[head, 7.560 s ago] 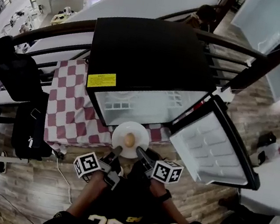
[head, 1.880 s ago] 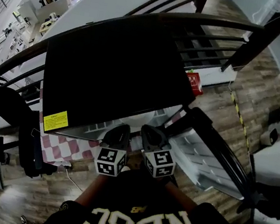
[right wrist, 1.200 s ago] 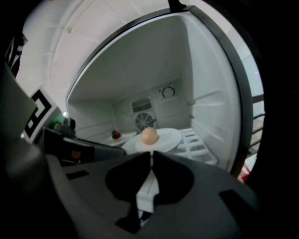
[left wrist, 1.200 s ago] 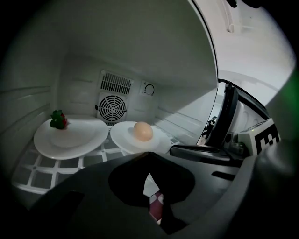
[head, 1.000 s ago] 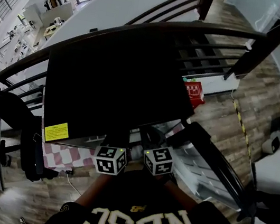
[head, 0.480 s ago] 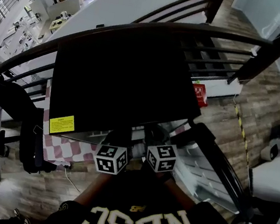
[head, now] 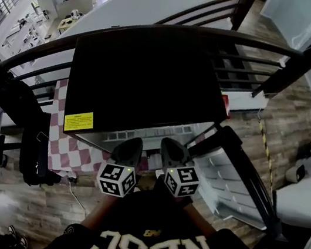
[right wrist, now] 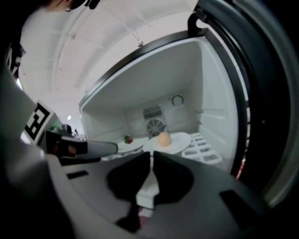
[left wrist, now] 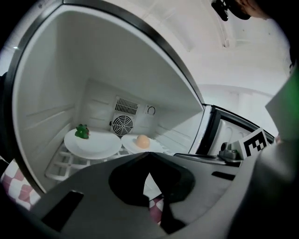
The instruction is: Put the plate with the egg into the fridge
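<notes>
Two grippers, each with its jaws pressed together and nothing between them. The left gripper and right gripper are side by side before the open mouth of the fridge, apart from everything inside it.

1. Fridge. It has a black top and a white lining. In the head view the door stands wide at 3 o'clock of the opening. We note the dark rim of the opening curving close at 9 o'clock in the left gripper view and at 3 o'clock in the right gripper view. The space between those rims is unobstructed.

2. Wire shelf. In the left gripper view, white bars lie bare at 8 o'clock of the plates. In the right gripper view, we count more bare bars at 3 o'clock of the egg's plate.

3. Plate. It is white, round and shallow, and lies flat on the shelf toward the back, just below the fan grille. The egg is pale tan, smooth and whole, and sits near the plate's middle.

4. Second plate. It is white and lies at 9 o'clock of the first, with a small green item at its far left edge. The two rims meet, but we cannot tell whether they touch or overlap.

5. Surroundings. A checked cloth shows at 8 o'clock of the fridge, and a dark railing runs at 12 o'clock.
</notes>
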Tool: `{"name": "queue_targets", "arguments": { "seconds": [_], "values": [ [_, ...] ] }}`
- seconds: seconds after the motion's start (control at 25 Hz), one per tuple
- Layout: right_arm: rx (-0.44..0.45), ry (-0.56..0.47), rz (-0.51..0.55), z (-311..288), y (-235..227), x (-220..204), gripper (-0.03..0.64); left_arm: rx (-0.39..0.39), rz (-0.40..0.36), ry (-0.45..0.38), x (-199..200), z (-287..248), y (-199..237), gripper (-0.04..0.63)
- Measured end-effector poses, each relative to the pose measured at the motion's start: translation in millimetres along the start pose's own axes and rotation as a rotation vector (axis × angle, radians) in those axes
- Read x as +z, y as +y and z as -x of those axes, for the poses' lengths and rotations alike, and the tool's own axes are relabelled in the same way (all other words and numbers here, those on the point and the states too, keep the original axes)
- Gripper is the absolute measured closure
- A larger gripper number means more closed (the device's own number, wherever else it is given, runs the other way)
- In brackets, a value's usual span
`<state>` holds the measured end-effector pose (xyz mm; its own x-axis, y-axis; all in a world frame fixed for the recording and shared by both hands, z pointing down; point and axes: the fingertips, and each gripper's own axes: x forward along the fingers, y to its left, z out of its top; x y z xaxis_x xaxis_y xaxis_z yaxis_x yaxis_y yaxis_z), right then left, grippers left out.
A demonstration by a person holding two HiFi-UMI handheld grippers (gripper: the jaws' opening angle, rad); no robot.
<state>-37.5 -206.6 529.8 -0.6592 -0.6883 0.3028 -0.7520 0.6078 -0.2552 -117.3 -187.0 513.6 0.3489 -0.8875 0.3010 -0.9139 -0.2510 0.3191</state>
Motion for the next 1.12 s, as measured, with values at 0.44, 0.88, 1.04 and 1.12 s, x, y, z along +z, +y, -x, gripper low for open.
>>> {"name": "queue_targets", "arguments": {
  "seconds": [0.44,0.88,1.04,1.12],
  "values": [
    [-0.012,-0.048,0.034,38,37,-5,0.580,0.022,-0.015,-0.094,1,64,2,0.574],
    [-0.015,-0.045,0.034,53,62,-17,0.580,0.029,0.003,-0.124,-7,93,7,0.574],
    [-0.022,-0.040,0.028,53,59,-19,0.580,0.025,0.016,-0.125,-9,93,7,0.574],
    [-0.019,-0.036,0.014,51,57,-19,0.580,0.018,0.025,-0.136,-6,91,7,0.574]
  ]
}}
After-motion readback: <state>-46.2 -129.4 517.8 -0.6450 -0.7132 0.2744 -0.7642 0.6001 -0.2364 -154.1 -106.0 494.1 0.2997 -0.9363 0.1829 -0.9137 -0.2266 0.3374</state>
